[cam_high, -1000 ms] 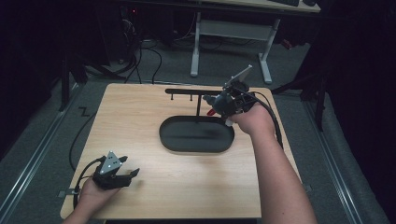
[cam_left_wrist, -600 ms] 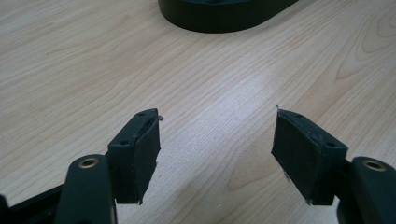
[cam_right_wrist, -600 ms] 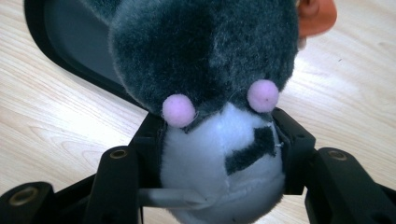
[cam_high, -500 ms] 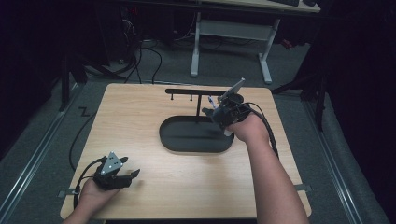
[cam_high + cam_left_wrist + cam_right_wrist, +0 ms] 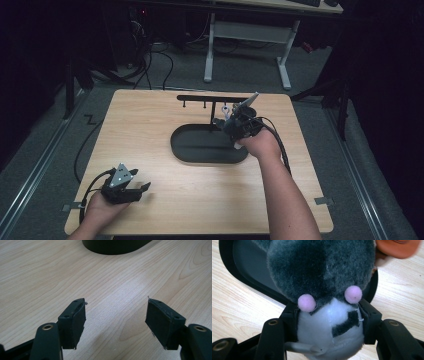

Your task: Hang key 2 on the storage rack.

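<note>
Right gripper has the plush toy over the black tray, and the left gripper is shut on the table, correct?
Not quite. The left gripper is open, jaws apart over bare table, per the left gripper view. The right gripper does hold the plush toy over the black tray.

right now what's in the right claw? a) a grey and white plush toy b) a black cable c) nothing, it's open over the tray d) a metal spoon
a: in the right gripper view the right claw presses on both sides of a grey and white plush toy with pink dots, above the black tray.
</note>
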Available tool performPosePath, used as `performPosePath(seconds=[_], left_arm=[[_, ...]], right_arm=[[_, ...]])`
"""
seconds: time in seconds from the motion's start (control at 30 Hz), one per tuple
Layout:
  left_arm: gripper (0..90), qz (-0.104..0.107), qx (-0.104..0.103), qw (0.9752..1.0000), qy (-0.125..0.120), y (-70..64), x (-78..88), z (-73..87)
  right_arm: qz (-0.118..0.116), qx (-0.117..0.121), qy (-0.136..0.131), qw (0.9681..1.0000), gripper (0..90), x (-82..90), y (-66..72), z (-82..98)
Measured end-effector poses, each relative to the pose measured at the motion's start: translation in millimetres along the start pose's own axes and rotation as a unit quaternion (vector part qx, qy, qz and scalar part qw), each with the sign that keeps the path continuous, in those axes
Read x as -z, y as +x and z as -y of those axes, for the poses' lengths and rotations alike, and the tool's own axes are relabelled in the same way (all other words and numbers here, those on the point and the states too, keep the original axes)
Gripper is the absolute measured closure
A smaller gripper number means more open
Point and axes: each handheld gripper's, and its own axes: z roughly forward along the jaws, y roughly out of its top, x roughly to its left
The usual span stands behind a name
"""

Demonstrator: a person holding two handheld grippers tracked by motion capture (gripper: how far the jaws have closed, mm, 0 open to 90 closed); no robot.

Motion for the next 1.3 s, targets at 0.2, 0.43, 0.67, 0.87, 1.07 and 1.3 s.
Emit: performPosePath(seconds=[0.2, 0.43, 0.67, 0.87, 1.07, 1.3], left_arm=[[32.7, 0.001, -0.003, 1.0000, 0.002, -0.6, -1.0, -0.5], [33.2, 0.004, -0.006, 0.9999, 0.007, -2.5, -2.1, -0.9], [33.2, 0.005, -0.007, 0.9999, 0.008, -3.0, -3.1, -0.9], [33.2, 0.005, -0.008, 0.9999, 0.007, -4.1, -3.9, -1.1], [33.2, 0.005, -0.008, 0.9999, 0.008, -4.2, -4.2, -1.2], [33.1, 0.006, -0.008, 0.9999, 0.008, -2.9, -4.4, -1.0]], right_arm=[[-0.006, -0.007, -0.012, 0.9999, 43.5, -6.1, -0.5, 1.0], [0.002, -0.023, -0.023, 0.9995, 28.0, -9.4, -3.5, 4.6], [-0.006, -0.024, -0.032, 0.9992, 27.9, -5.0, -6.0, 13.3], [-0.007, -0.025, -0.035, 0.9990, 29.4, -3.2, -10.0, 22.2], [-0.008, -0.026, -0.036, 0.9990, 30.6, -3.2, -13.9, 28.7], [-0.010, -0.025, -0.035, 0.9990, 31.1, -4.8, -17.1, 41.6]])
